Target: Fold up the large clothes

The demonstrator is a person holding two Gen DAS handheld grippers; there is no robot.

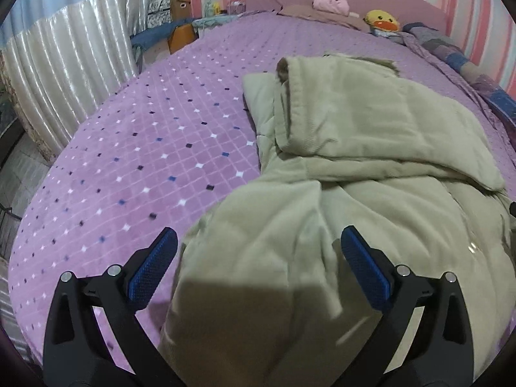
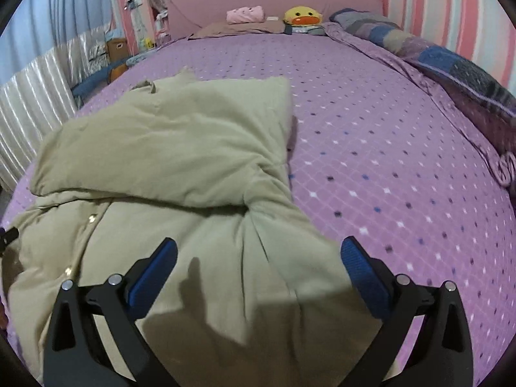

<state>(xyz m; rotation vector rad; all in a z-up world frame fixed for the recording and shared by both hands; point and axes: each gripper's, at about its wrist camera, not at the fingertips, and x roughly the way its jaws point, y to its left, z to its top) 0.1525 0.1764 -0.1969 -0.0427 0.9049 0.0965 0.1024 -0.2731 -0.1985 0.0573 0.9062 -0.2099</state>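
Observation:
A pale olive padded coat [image 1: 354, 167] lies on the purple bed cover [image 1: 145, 135], its sleeves folded across the body and a fur-edged hood at the far end. My left gripper [image 1: 258, 242] is open above the coat's near left hem, blue pads wide apart, nothing held. In the right wrist view the same coat [image 2: 167, 167] fills the left and middle. My right gripper [image 2: 258, 251] hovers open over its near right hem, with the bed cover [image 2: 387, 161] showing beside the right finger.
At the headboard sit a yellow duck plush [image 2: 302, 16], a pink folded cloth [image 2: 245, 14] and a brown pillow. A patchwork blanket [image 2: 445, 61] runs along the striped wall on the right. White curtains [image 1: 64, 74] and boxes stand off the bed's left side.

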